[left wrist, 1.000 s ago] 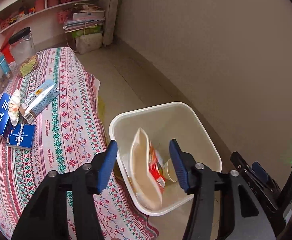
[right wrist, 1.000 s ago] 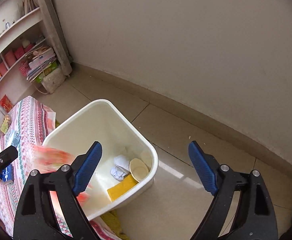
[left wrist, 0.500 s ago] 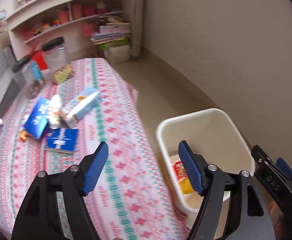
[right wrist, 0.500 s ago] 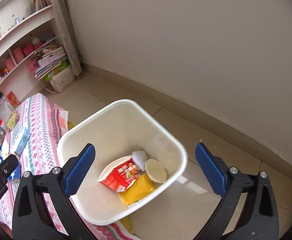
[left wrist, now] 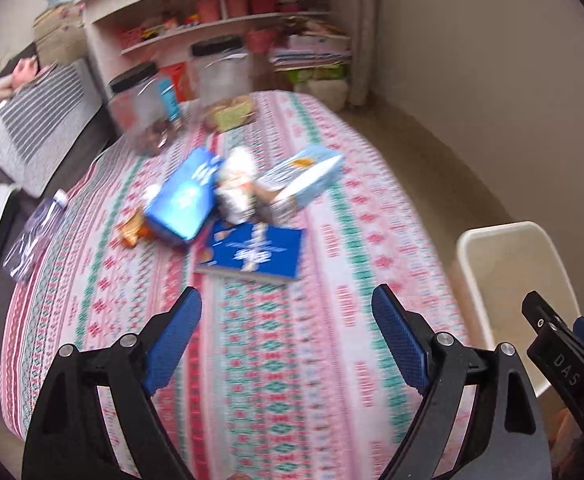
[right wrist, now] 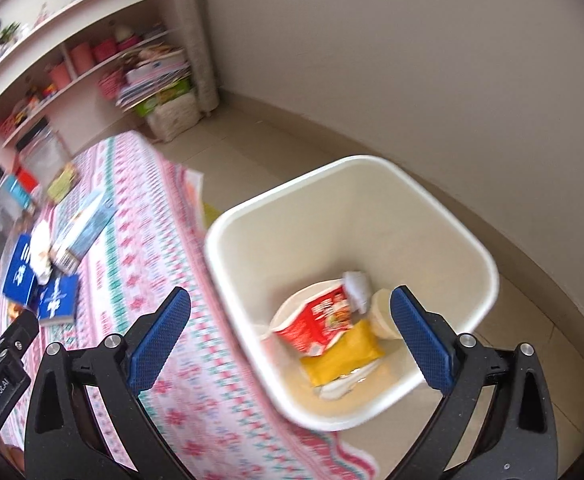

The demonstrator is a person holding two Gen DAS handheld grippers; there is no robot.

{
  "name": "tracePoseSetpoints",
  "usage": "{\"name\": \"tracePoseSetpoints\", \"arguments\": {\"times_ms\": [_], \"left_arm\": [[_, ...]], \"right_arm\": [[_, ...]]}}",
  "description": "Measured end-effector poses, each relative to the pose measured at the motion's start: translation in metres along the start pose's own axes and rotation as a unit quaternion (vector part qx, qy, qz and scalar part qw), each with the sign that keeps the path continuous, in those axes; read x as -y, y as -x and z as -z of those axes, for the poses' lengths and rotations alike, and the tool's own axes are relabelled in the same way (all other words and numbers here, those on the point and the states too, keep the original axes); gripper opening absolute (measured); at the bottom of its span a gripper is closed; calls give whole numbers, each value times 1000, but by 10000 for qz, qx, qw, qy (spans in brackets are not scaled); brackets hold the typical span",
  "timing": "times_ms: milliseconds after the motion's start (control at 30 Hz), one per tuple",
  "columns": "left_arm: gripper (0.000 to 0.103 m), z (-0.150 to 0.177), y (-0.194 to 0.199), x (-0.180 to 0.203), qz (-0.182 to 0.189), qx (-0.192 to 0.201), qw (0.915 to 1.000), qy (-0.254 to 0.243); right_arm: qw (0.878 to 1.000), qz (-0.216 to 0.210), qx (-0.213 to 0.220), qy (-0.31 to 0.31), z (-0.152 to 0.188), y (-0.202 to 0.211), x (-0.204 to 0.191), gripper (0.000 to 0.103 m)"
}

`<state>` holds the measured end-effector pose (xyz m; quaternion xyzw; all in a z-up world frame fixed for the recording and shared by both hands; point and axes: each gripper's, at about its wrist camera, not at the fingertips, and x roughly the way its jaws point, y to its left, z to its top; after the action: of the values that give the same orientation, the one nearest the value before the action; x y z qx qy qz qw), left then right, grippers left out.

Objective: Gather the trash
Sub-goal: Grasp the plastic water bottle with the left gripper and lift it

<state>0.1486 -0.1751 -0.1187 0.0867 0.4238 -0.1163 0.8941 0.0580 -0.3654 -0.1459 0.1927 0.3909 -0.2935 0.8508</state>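
My left gripper [left wrist: 288, 338] is open and empty above the patterned tablecloth [left wrist: 292, 380]. Ahead of it lie a flat blue booklet [left wrist: 254, 252], a blue box [left wrist: 184, 200], a crumpled white wrapper [left wrist: 236, 184], a light-blue carton [left wrist: 303, 180] and an orange wrapper [left wrist: 132, 230]. My right gripper [right wrist: 292, 336] is open and empty over the white trash bin [right wrist: 487, 264] on the floor. In the bin lie a red noodle packet [right wrist: 323, 318], a yellow packet [right wrist: 343, 356], a white wad [right wrist: 357, 284] and a paper cup [right wrist: 383, 312]. The bin also shows in the left wrist view [left wrist: 491, 236].
Two clear jars with black lids [left wrist: 144, 108] [left wrist: 222, 76] stand at the table's far end. A plastic bottle [left wrist: 32, 236] lies at the left edge. Shelves [left wrist: 228, 20] line the back wall. A striped couch [left wrist: 32, 128] is at the left.
The red packet dropped from my left gripper into the bin. My left gripper swung left, from over the bin to over the table. My right gripper shifted slightly over the bin.
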Motion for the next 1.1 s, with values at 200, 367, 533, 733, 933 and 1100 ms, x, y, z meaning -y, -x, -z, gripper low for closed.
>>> {"name": "tracePoseSetpoints", "arguments": {"times_ms": [200, 367, 533, 733, 933, 1100], "left_arm": [[85, 3, -19, -61, -328, -186, 9988, 314], [85, -4, -38, -123, -807, -303, 9952, 464], [85, -26, -59, -196, -1497, -378, 9865, 549], [85, -72, -94, -286, -2262, -809, 9698, 416], [85, -95, -143, -343, -2385, -1582, 9581, 83], [85, -89, -182, -373, -2192, -2226, 9499, -122]], "right_arm": [[9987, -260, -119, 425, 6, -7, -59, 96], [9954, -469, -167, 821, 11, -6, -105, 96], [9925, -571, -240, 1049, 17, -10, -130, 96], [9906, -562, -428, 1170, 22, -25, -145, 96], [9893, -528, -515, 1259, 18, -35, -149, 96], [9868, -665, -488, 1390, 10, -38, -159, 96]]}}
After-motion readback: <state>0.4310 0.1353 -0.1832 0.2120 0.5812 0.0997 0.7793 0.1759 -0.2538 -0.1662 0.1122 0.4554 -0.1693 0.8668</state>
